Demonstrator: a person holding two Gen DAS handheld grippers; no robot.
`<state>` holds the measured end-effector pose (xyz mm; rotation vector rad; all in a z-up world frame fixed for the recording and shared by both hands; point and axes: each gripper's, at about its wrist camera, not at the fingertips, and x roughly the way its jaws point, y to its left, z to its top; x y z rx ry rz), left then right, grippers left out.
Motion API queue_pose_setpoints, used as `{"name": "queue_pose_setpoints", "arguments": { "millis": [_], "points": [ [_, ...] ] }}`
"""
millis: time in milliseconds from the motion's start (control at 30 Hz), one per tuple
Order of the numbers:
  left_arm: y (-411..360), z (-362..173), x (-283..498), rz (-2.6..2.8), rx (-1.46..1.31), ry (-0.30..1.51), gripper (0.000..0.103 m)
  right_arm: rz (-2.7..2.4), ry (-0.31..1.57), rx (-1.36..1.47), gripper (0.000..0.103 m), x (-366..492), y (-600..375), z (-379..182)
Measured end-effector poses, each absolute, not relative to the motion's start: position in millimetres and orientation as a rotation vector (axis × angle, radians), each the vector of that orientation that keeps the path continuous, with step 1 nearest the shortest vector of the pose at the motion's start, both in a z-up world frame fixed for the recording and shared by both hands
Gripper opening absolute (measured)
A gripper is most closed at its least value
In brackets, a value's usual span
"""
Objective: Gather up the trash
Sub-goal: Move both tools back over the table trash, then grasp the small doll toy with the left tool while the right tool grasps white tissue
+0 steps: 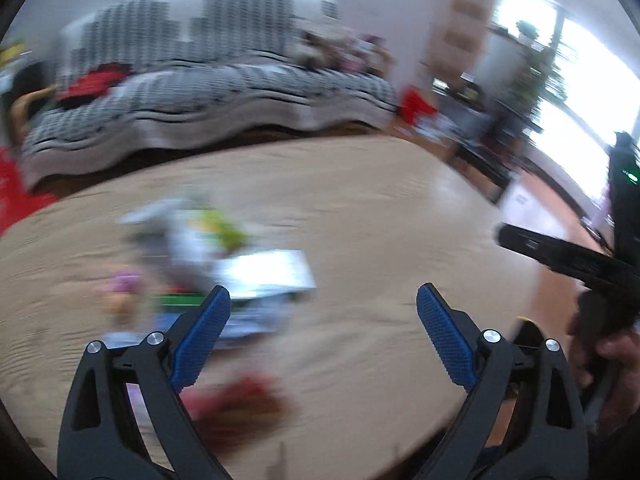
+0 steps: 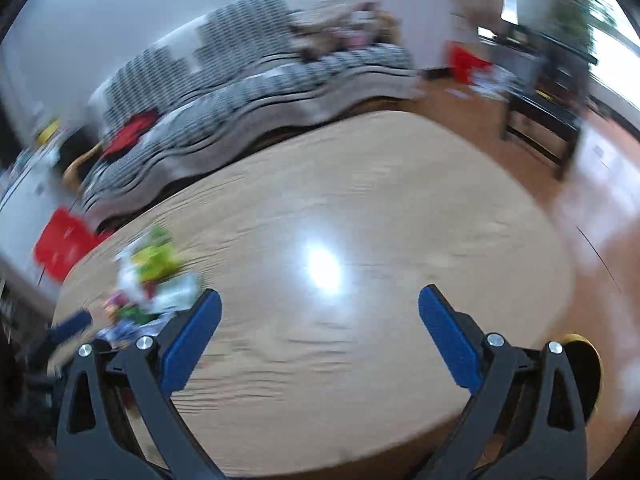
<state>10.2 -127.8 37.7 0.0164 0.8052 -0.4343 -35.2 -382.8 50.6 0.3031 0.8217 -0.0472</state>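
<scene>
Trash pile (image 1: 208, 264) lies blurry on worktop (image 1: 380, 208), left side, just past left tool (image 1: 322, 300). Left tool wide, holding nothing. Right tool (image 2: 320, 300) wide too, nothing inside, pile well off to its left. Left tool nearer.

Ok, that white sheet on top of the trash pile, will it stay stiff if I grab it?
The white sheet looks thin and flat, probably paper, so likely floppy and light. On the smooth table it may slide rather than lift. Blur hides more.
</scene>
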Motion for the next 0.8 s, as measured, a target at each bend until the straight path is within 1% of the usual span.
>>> {"name": "queue_pose_setpoints", "arguments": {
  "millis": [100,200,367,567,800],
  "points": [
    [-46,36,26,-0.284,-0.014,0.791,0.092,0.063,0.818,0.253,0.095,-13,-330,54],
    [18,27,38,-0.177,-0.056,0.808,0.092,0.159,0.823,0.189,0.095,-1,-279,51],
    [89,10,43,-0.094,-0.095,0.845,0.092,0.24,0.84,0.159,0.095,15,-234,44],
    [101,2,45,-0.096,-0.088,0.862,0.092,0.268,0.864,0.163,0.095,30,-215,31],
    [64,-8,66,-0.15,-0.043,0.88,0.092,0.275,0.883,0.191,0.095,55,-207,23]
  ]
}}
